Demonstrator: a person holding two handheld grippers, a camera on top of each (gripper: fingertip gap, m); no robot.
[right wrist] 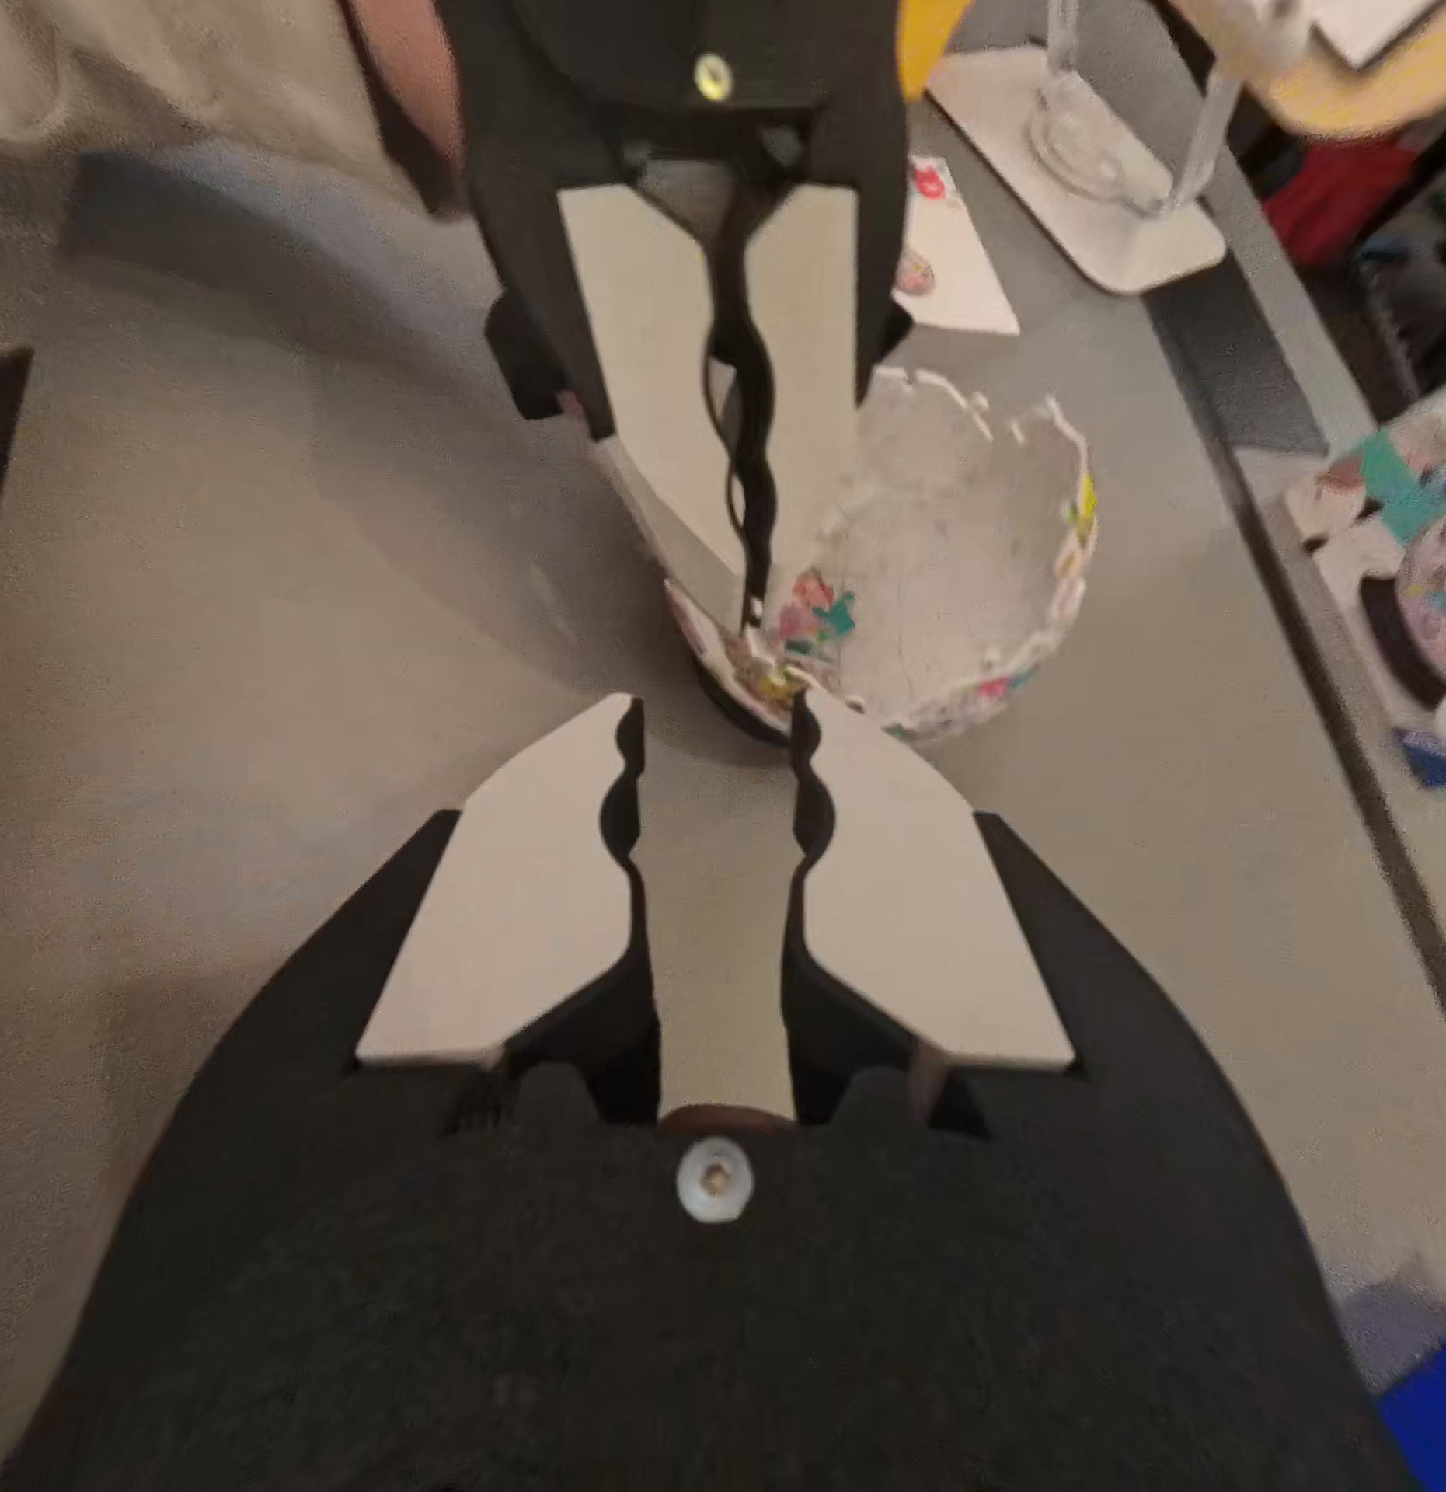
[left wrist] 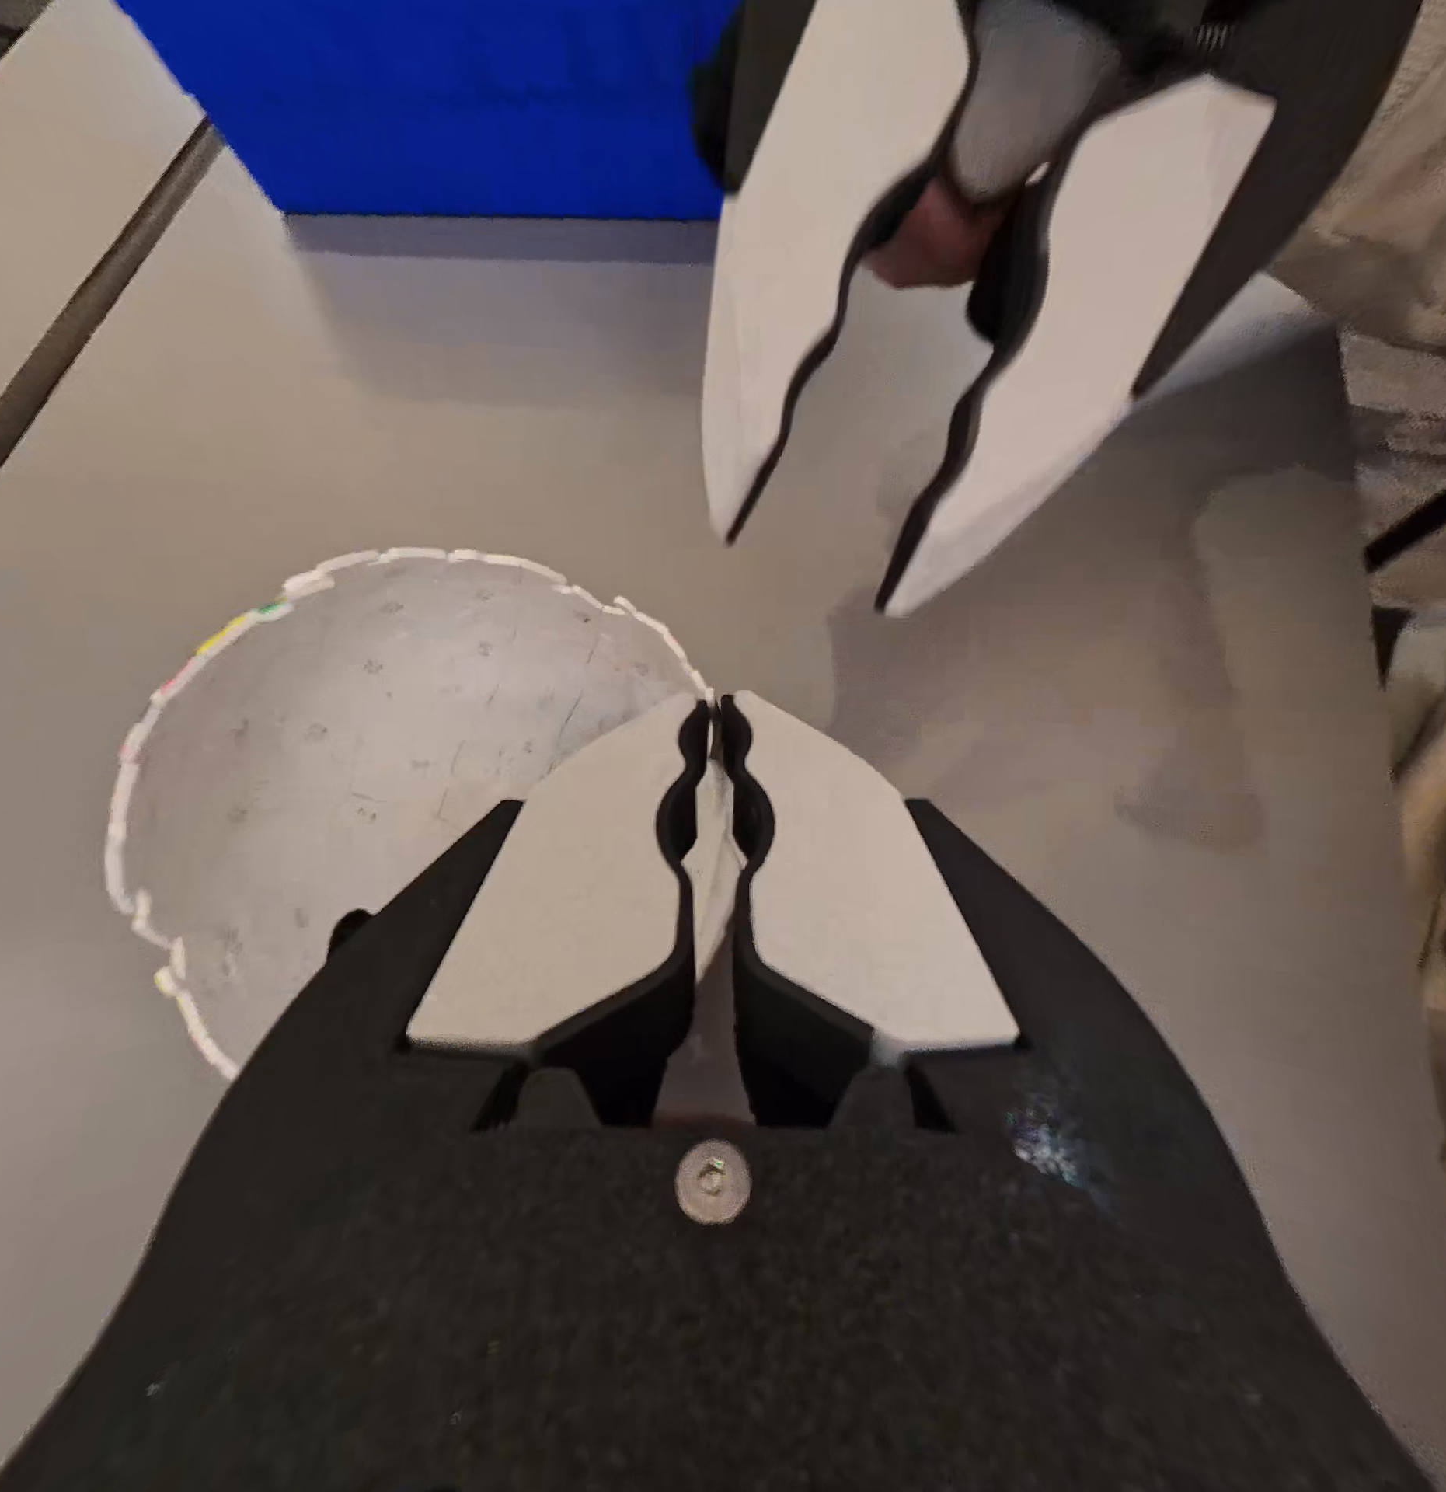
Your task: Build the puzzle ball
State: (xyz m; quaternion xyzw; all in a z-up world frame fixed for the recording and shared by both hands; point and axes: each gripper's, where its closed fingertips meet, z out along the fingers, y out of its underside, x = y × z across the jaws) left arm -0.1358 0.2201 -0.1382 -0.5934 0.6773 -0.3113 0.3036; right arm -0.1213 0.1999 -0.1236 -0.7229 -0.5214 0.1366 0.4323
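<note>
Pinching the rim of the half-built puzzle ball point(left wrist: 364, 775), the left gripper point(left wrist: 715, 710) has its jaws drawn together on the thin wall of the shell, right at the jagged upper edge. In the right wrist view the same grip shows from the far side: the left gripper point(right wrist: 748, 622) comes down onto the near rim of the shell point(right wrist: 945, 581), whose printed, coloured outside faces the camera there while the plain white inside opens upward.

The shell sits on the grey bench point(left wrist: 461, 387), well in from its edges, on what looks like a dark ring stand, though only a sliver of it shows. A blue box point(left wrist: 461, 105) stands toward the far edge.

The right gripper point(right wrist: 719, 718) has its jaws apart and holds nothing. It hangs just beside the shell's rim, on the side where the left gripper grips, so the bowl lies ahead of it and a little to its right. In the left wrist view the right gripper point(left wrist: 808, 573) hovers above the bench beyond the rim, tips pointing down.

My reading is that the next piece must first be fetched; loose coloured pieces point(right wrist: 1381, 500) lie toward the bench's right edge, nearer the right gripper.
</note>
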